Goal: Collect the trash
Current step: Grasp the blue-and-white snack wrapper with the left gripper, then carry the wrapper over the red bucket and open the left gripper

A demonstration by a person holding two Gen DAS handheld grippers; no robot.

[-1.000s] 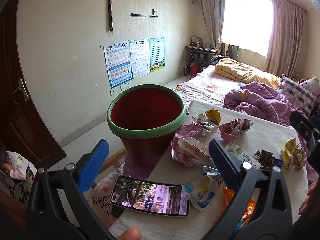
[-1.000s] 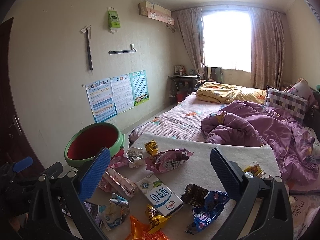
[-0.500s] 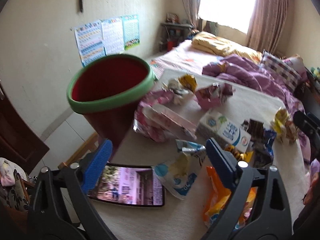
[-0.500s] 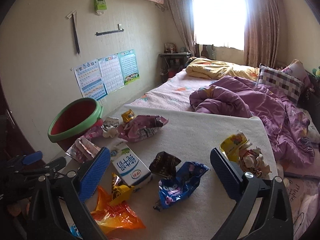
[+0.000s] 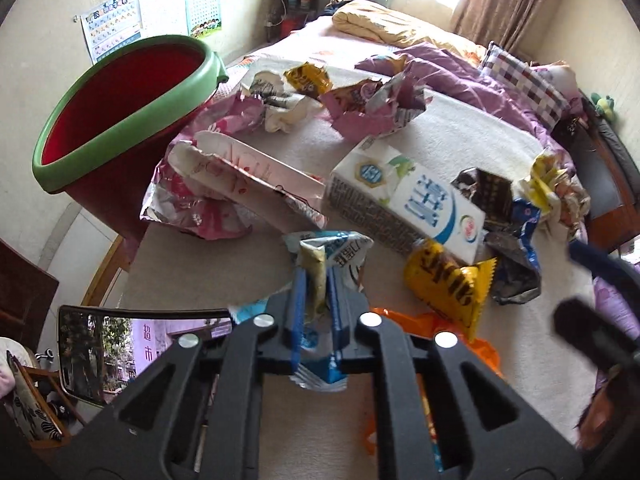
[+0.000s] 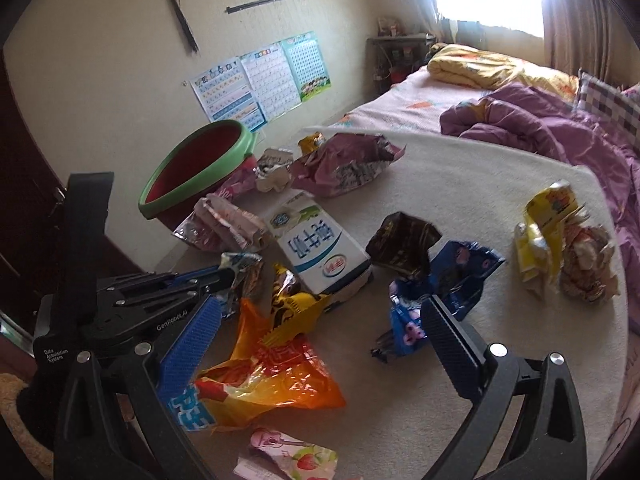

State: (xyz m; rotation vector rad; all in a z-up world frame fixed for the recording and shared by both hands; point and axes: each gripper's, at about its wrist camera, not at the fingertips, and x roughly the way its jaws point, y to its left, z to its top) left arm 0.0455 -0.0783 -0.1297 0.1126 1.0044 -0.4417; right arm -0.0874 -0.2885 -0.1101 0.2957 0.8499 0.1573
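Bedroom, cream-covered table [image 5: 248,272]: the left gripper [image 5: 316,284] is clamped on a crinkly blue-white foil wrapper [image 5: 336,252], light and slippery; red green-rimmed bucket [image 5: 120,120] at ten o'clock. The right gripper [image 6: 320,332] stands apart.

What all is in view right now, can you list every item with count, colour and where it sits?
bucket: one, red with green rim, off the table's far left edge
milk carton: one, white and blue, lying mid-table
pink wrappers: a crumpled few, beside the bucket
orange wrapper: one, near edge
yellow wrapper: one, next to the carton
dark blue wrapper: one, right of the carton
yellow crumpled wrapper: one, right side
phone: one, screen lit, near left corner
table: one, cream top
bed: one, purple and yellow quilts, behind
blue-white wrapper: one, pinched
left gripper: shut on it
right gripper: open, over the trash
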